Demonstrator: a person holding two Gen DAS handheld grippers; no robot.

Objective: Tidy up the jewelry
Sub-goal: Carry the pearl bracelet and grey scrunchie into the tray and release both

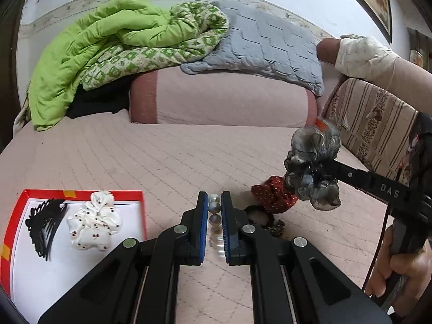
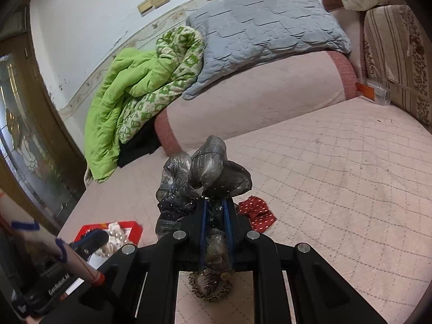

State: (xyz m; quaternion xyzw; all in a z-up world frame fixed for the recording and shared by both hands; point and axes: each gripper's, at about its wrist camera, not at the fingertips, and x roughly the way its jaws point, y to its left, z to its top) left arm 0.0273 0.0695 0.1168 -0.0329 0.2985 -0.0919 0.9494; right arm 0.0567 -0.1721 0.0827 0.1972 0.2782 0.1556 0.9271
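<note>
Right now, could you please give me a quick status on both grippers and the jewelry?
Left gripper shut on bead bracelet. Right gripper shut on grey organza scrunchie, lifted. Red box holds white scrunchie, black hair clip. Red scrunchie on bed.

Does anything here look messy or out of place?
Slightly: a red dotted scrunchie and a leopard-print scrunchie lie loose on the bed, outside the red box. Nothing looks damaged.
</note>
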